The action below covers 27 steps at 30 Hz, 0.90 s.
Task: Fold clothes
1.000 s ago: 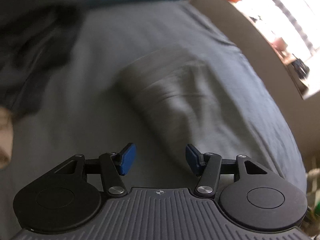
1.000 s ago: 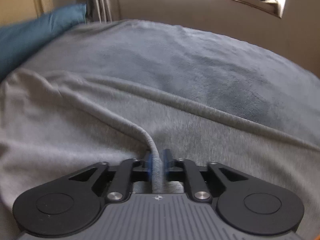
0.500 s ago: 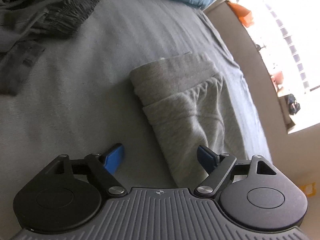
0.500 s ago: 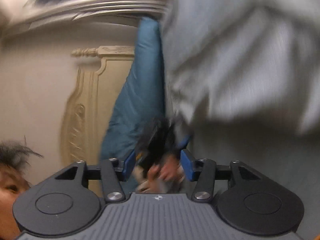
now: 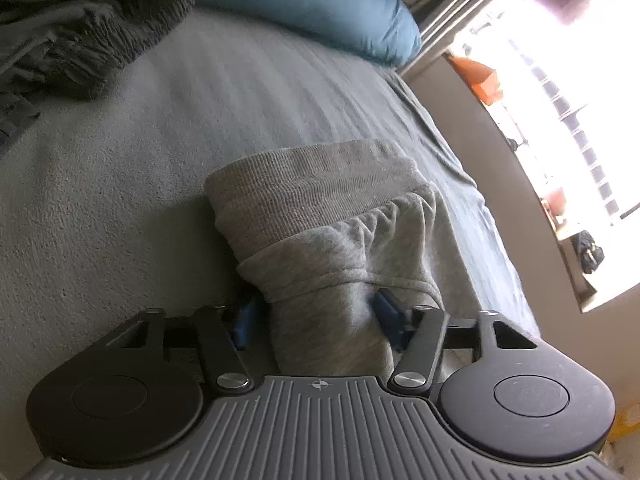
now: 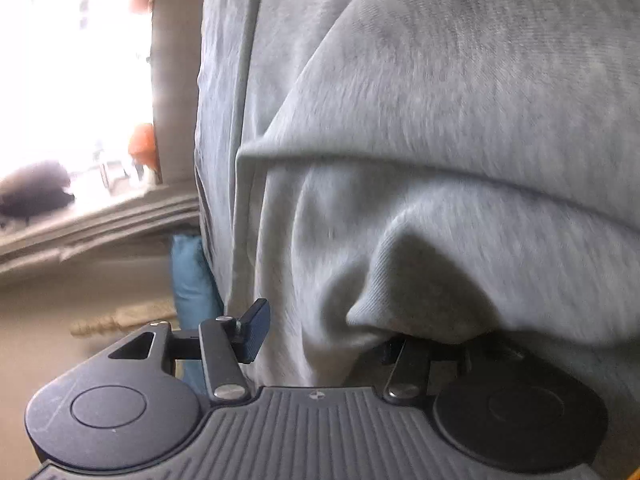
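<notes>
A folded light grey garment point(image 5: 320, 216) with a ribbed band lies on the grey bed cover point(image 5: 140, 168). My left gripper point(image 5: 316, 320) straddles its near end. Its jaws are closing, and the blue pads point(image 5: 386, 316) touch the cloth on both sides. In the right wrist view the same grey cloth point(image 6: 440, 140) fills most of the picture, bunched in thick folds. My right gripper point(image 6: 324, 340) is rolled on its side and stands open against it. One finger point(image 6: 254, 336) is free in front of the cloth. A fold covers the other.
A heap of dark grey clothes point(image 5: 80, 32) lies at the far left of the bed. A blue pillow point(image 5: 320, 12) sits at the head end, also seen as the pillow point(image 6: 192, 276). A low wall and bright window point(image 5: 560, 80) run along the bed's right side.
My left gripper came down onto the folded garment and its jaws narrowed around the near end. My right gripper let go of the cloth ridge, rolled over and now lies against bunched grey cloth.
</notes>
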Available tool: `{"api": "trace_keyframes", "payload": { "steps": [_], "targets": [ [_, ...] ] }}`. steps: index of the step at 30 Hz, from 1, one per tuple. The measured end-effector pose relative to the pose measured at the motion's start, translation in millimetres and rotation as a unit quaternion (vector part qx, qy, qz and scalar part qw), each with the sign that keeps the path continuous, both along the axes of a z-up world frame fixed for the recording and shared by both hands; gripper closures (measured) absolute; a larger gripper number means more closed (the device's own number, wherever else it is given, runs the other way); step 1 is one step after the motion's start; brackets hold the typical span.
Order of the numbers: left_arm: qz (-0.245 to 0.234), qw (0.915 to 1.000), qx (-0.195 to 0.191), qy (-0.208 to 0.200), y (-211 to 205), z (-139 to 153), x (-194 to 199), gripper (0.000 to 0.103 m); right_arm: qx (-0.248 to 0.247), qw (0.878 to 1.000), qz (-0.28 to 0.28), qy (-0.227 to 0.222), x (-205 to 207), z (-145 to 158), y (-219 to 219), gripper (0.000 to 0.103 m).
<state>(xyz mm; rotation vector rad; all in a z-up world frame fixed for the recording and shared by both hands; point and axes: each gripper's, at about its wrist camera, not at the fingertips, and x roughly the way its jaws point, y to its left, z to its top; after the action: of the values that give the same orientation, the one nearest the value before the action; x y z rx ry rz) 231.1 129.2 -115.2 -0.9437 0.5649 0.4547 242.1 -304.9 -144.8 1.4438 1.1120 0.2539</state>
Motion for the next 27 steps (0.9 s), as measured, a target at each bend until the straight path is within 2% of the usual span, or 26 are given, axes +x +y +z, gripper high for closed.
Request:
{"api": "trace_keyframes", "payload": {
  "steps": [3, 5, 8, 11, 13, 15, 20, 27],
  "targets": [
    [0.008, 0.9999, 0.014, 0.006, -0.2, 0.2, -7.8, 0.069, -0.007, 1.000, -0.006, -0.005, 9.6, 0.6, 9.4, 0.049],
    [0.008, 0.9994, 0.030, 0.016, -2.2, 2.6, -8.6, 0.074, -0.018, 1.000, -0.008, -0.010, 16.6, 0.3, 15.7, 0.049],
    [0.009, 0.9982, 0.051, 0.030, -7.0, 10.3, -9.5, 0.082, -0.049, 0.999, 0.003, -0.020, 28.0, 7.1, 27.1, 0.049],
    [0.017, 0.9984, 0.045, 0.031, -6.7, 15.1, -11.4, 0.086, -0.096, 0.994, 0.014, -0.047, 28.0, 19.4, 32.1, 0.052],
    [0.016, 0.9985, 0.044, 0.026, -5.2, 18.3, -14.7, 0.088, -0.136, 0.988, 0.021, -0.067, 29.0, 25.4, 36.4, 0.085],
    [0.013, 0.9987, 0.045, 0.022, -4.0, 21.9, -17.5, 0.089, -0.153, 0.985, 0.021, -0.077, 30.1, 24.4, 34.6, 0.093],
    [0.009, 0.9990, 0.042, 0.014, -0.1, 31.6, -29.1, 0.090, -0.170, 0.980, 0.031, -0.102, 18.9, 36.6, 32.4, 0.095],
    [-0.017, 0.9992, 0.029, 0.022, 5.4, 41.4, -62.9, 0.090, -0.157, 0.982, 0.036, -0.103, 1.6, 49.3, 27.1, 0.095]
  ]
}}
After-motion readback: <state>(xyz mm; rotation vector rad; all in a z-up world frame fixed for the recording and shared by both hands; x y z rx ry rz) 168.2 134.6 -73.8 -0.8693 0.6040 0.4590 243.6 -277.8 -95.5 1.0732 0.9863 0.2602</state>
